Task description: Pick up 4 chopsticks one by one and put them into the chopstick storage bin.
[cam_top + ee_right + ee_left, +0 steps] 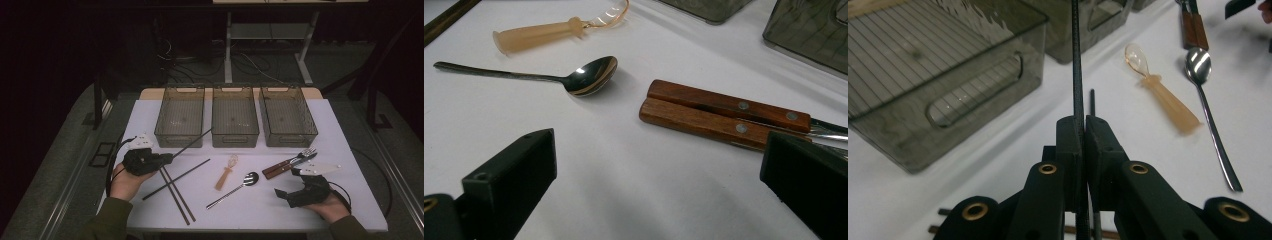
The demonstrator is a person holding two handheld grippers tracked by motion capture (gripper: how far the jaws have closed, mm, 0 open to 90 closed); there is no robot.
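Nearest the person, the left tool (pixel 167 158) had its jaws pinched tight on one black chopstick (pixel 1077 60). It gripped the stick near its lower end, probably so the long free end could be steered ahead. That end pointed toward one o'clock, reaching up to the gap between the left bin (pixel 180 116) and the middle bin (pixel 235 116). Three more chopsticks (pixel 176 186) lay crossed on the table (pixel 250 205) just below the left tool, at about five o'clock from it, likely waiting their turn.

The right tool (pixel 285 195) hung low at the table's right front with its jaws spread wide and nothing between them. It seemed parked clear of the work. At eleven o'clock from it lay a steel spoon (pixel 589 75) and, beyond that, a small amber plastic spoon (pixel 226 172). A wooden-handled knife and fork (pixel 724 115) lay side by side at its twelve o'clock, close to the right bin (pixel 287 116).

The three smoky bins stood in a row along the far edge, walls nearly touching, all apparently empty. White table lay open between cutlery and bins. A lifted stick would need to clear the near bin rim, and the narrow gaps between bins left little margin sideways.
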